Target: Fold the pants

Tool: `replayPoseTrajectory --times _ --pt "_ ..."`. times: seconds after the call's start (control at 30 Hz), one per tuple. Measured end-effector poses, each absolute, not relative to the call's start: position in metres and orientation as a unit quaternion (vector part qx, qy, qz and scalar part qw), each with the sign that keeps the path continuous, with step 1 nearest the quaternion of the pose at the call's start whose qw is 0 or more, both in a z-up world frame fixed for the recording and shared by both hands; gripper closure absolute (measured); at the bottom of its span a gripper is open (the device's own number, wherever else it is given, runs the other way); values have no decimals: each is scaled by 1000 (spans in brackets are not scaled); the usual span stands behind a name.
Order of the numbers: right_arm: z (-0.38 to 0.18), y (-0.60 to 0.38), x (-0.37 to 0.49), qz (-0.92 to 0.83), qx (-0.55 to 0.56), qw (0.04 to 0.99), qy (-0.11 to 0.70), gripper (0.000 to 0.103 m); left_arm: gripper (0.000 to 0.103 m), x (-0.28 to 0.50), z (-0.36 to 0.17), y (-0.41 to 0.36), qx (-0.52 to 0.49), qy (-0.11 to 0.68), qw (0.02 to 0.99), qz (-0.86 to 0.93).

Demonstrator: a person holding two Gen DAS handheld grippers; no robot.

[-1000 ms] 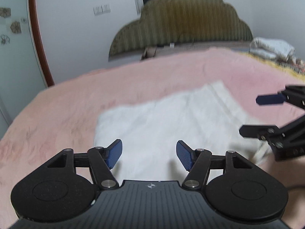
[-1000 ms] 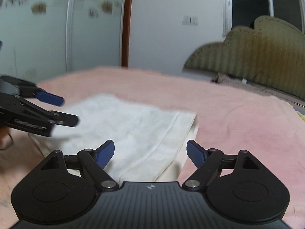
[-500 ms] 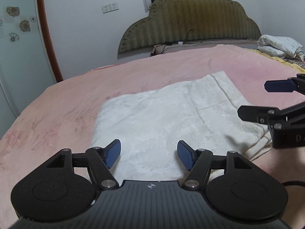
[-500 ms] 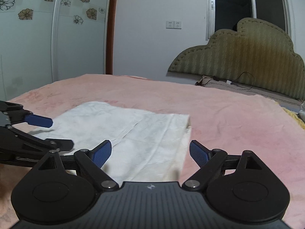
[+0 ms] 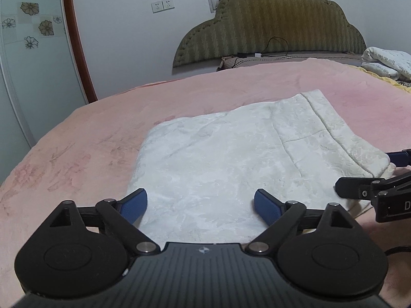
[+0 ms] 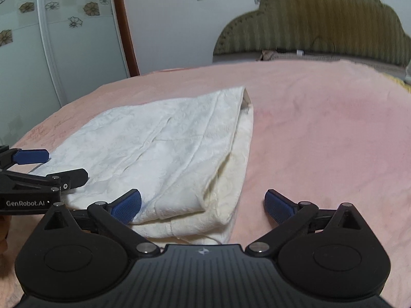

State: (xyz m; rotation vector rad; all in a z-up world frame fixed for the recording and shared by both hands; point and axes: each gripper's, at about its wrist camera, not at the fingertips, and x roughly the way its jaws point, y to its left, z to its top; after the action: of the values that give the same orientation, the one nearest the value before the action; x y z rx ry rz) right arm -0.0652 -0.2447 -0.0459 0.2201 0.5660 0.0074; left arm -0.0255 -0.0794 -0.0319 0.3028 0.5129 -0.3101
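White pants (image 5: 231, 154) lie folded in layers on the pink bed cover (image 5: 90, 141). My left gripper (image 5: 200, 205) hovers over their near left edge, its jaws opening wide, nothing pinched between the blue pads. In the right wrist view the same pants (image 6: 167, 148) show stacked layers at the near corner. My right gripper (image 6: 203, 205) straddles that corner, jaws opening, pads apart from the cloth. Each gripper also shows in the other's view: the right gripper (image 5: 372, 177) at the right edge and the left gripper (image 6: 59, 166) at the left edge.
An olive padded headboard (image 5: 269, 25) stands at the far end of the bed. A bundle of white bedding (image 5: 388, 61) lies at the far right. A wardrobe door with flower decals (image 6: 51, 25) and a brown door frame (image 5: 77, 38) stand to the left.
Both grippers' jaws have spread wider. The right gripper has sunk toward the near corner of the pants and rolled. The pants lie flat as before.
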Motion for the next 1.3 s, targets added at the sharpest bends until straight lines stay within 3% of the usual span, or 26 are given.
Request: replayPoseTrajectory --times 0.07,1.03,1.2,1.3 --pt "-47 -245 -65 5 118 953 281 0 0 -26 -35 -78 146 242 948 -144" --pt "-49 -275 -61 59 224 932 279 0 1 -5 -30 -44 122 235 947 -183" --pt "-49 -304 -30 112 284 904 299 0 7 51 -17 0 23 308 925 -222" --pt "-52 -319 -10 155 310 883 316 14 8 94 -20 28 -89 372 885 -265"
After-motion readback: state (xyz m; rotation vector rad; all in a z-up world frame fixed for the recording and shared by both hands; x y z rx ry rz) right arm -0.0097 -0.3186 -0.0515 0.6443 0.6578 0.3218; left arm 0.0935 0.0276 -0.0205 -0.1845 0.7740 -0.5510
